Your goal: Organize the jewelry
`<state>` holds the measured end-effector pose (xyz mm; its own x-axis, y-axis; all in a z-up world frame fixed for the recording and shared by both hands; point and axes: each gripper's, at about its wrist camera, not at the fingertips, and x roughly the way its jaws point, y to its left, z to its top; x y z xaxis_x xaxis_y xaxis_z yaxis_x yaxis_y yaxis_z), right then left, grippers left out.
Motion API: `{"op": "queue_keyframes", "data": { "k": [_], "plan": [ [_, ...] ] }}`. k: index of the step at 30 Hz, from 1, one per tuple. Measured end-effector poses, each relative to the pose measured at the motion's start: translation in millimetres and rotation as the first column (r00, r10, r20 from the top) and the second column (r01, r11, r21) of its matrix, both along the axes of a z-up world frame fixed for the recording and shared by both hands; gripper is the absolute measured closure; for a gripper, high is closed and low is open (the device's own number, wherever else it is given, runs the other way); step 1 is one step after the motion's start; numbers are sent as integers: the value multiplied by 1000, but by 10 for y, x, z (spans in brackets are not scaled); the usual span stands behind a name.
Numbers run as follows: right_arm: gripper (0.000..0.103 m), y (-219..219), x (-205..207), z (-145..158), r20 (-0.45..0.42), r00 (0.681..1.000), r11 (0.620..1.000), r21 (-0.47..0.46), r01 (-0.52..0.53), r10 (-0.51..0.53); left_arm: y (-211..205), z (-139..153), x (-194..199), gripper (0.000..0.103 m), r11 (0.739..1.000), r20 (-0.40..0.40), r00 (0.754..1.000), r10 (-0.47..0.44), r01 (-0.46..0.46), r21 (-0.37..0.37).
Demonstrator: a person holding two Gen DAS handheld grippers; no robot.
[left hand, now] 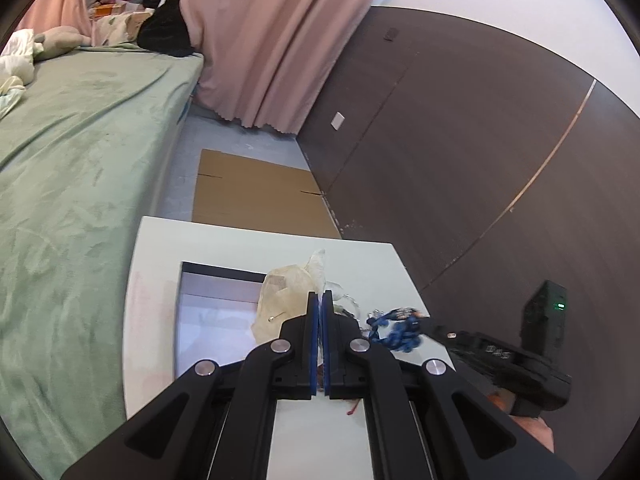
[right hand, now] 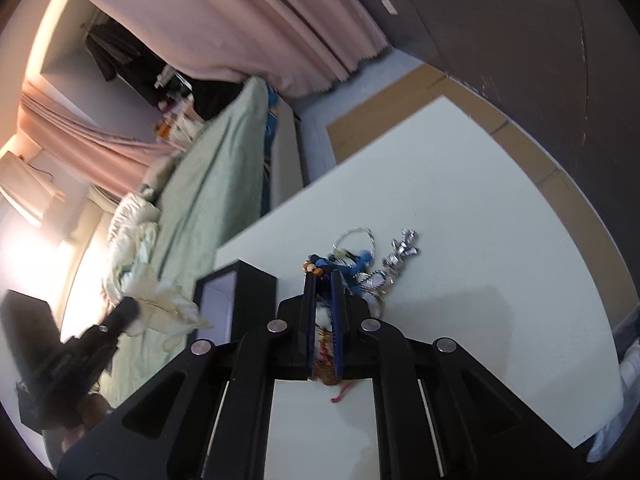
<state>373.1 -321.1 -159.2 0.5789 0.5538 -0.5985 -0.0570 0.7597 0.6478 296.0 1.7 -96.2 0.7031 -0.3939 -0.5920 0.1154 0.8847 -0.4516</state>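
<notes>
A pile of jewelry lies on the white table [right hand: 460, 184]: a blue beaded piece [right hand: 352, 266], a thin wire hoop [right hand: 354, 236] and a silver chain [right hand: 402, 250]. My right gripper [right hand: 322, 280] is shut on the blue beaded jewelry, with a gold and red strand between its fingers. The blue piece also shows in the left wrist view [left hand: 398, 326]. My left gripper [left hand: 321, 300] is shut on a cream cloth pouch [left hand: 286, 300] and holds it over an open black box [left hand: 216, 312]. The box also shows in the right wrist view [right hand: 236, 300].
A bed with a green sheet [left hand: 80, 160] runs along the table's left side. Flat cardboard [left hand: 256, 196] lies on the floor beyond the table. A dark wood wall [left hand: 480, 140] stands to the right, pink curtains [left hand: 260, 40] behind.
</notes>
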Motion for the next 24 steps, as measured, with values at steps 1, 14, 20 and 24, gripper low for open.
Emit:
{"op": "queue_keyframes", "data": {
  "k": [1,14,20,24],
  "plan": [
    [95,-7,5,30,10,1000,1000,12,4,-4,12,-13,15,103,1000,-4,1000,6,-6,-2],
    [95,291,-62,302,129,988,981,159,-108,88,379,-115,54,42,994,-36,993,113,-113,-12],
    [95,640,-38,335,150,975,964,187,-191,164,493,-127,34,31,988,-52,987,154,-154,-6],
    [95,850,-16,326,146,968,948,216,-234,205,562,-87,-6,19,985,-36,984,174,-175,-9]
  ]
}}
